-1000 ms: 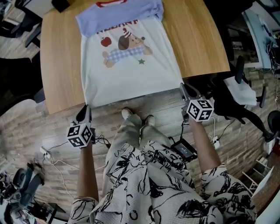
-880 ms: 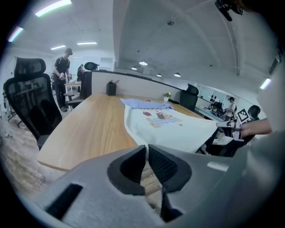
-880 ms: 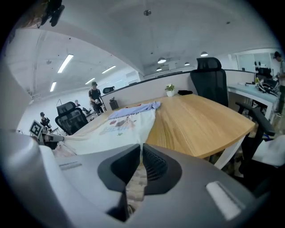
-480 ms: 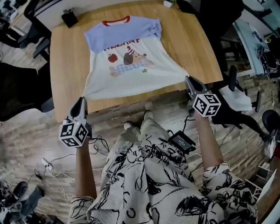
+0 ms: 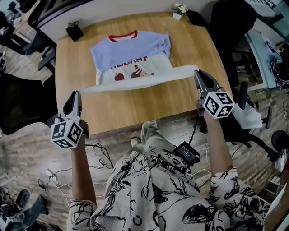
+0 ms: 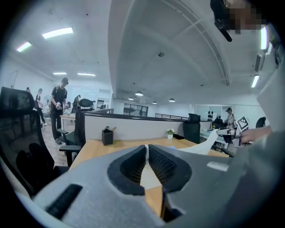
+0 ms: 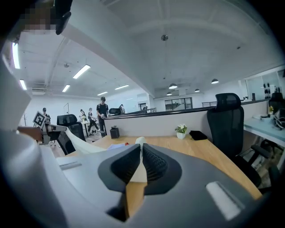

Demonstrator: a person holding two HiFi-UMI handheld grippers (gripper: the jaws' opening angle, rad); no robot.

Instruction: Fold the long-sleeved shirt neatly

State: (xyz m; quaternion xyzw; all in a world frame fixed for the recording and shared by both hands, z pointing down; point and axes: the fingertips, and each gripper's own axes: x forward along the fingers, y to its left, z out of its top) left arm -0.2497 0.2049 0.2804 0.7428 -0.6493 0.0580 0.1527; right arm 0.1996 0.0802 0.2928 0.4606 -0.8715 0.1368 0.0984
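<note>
The shirt [image 5: 131, 54], with pale blue shoulders, a red collar and a white printed body, lies on the wooden table [image 5: 149, 106]. Its white hem [image 5: 135, 81] is raised off the table and stretched in a band between both grippers. My left gripper [image 5: 76, 94] is shut on the hem's left corner, and white cloth [image 6: 149, 177] shows between its pads. My right gripper [image 5: 198, 73] is shut on the right corner, with cloth [image 7: 137, 171] pinched between its pads. In the right gripper view the hem [image 7: 84, 144] runs off to the left. The lower print is hidden under the lifted hem.
A black pen holder [image 5: 74, 30] stands at the table's far left, and a small potted plant [image 5: 179, 9] at its far right. Black office chairs stand left [image 5: 22, 101] and right [image 5: 230, 27] of the table. Cables and a black box [image 5: 187, 153] lie on the floor.
Both grippers have risen from the table's near edge and moved forward over it, carrying the hem up and toward the collar. The shirt's lower body now covers part of the print.
</note>
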